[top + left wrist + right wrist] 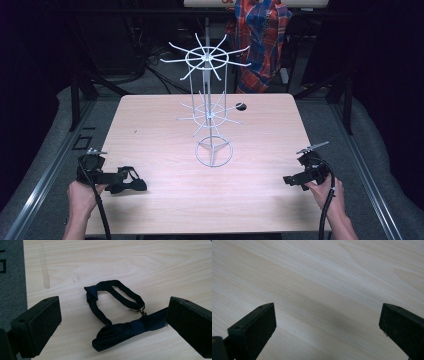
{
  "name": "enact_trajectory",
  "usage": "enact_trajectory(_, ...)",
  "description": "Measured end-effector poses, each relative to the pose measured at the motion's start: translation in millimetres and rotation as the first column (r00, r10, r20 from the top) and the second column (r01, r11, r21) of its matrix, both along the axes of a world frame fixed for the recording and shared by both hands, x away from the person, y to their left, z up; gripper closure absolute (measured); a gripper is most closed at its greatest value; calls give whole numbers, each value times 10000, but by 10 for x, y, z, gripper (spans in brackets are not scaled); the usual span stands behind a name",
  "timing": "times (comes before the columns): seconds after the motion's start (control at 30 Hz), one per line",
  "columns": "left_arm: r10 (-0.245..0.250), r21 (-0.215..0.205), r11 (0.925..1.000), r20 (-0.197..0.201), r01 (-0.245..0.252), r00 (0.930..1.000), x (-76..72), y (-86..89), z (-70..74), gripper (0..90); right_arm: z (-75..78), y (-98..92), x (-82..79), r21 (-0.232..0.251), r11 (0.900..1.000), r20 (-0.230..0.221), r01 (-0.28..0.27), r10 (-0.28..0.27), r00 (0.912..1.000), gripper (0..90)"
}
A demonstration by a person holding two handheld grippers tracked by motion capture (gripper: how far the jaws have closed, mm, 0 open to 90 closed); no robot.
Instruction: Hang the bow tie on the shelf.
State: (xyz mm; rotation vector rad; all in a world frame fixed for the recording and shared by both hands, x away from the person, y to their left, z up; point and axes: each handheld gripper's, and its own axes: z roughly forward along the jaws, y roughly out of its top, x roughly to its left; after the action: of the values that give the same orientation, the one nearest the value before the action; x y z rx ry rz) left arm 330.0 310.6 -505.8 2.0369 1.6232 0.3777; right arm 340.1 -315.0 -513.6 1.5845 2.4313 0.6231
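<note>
Where wood grain runs, limp bow tie (120, 330)

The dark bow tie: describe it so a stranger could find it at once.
Start at the wooden table and go to its near left corner. There, just ahead of the open left gripper, the bow tie lies flat: dark fabric with a looped strap, unlike the white wire rack.
</note>
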Motion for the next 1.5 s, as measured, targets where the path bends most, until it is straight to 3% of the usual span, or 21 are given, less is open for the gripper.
enact_trajectory(0.4, 208, -40, 9998, -123, -208, 9997, 143, -16, -73, 9, 4, 7, -42, 198, 9997, -37, -134, 135, 9999, 28)
enact_trajectory(0.63, 536, 136, 9985, 2, -536, 9986, 198, 21, -94, 85, 2, 35, -31, 377, 9984, -156, -416, 422, 9990, 32)
enact_trajectory(0.73, 695, 175, 9975, -187, -692, 9974, 244, 44, -128, 155, -1, 51, -32, 571, 9969, -246, -535, 549, 9982, 42)
enact_trajectory(0.8, 759, 189, 9970, -267, -754, 9968, 261, 48, -141, 185, 0, 48, -33, 455, 9974, -288, -560, 574, 9979, 47)
enact_trajectory(0.83, 807, 223, 9966, -480, -797, 9956, 301, 54, -172, 224, -11, 37, -44, 628, 9966, -273, -536, 554, 9981, 49)
enact_trajectory(1.1, 980, 605, 9940, -1173, -914, 9883, 403, 53, -290, 449, -7, -15, -79, 592, 9975, -225, -390, 404, 9989, 71)
enact_trajectory(1.3, 1025, 653, 9934, -1378, -942, 9852, 425, 23, -339, 531, -10, -17, -97, 673, 9972, -304, -333, 354, 9989, 81)
enact_trajectory(1.5, 1084, 990, 9909, -1841, -913, 9769, 459, -13, -394, 614, -5, -26, -118, 656, 9974, -317, -308, 330, 9990, 91)
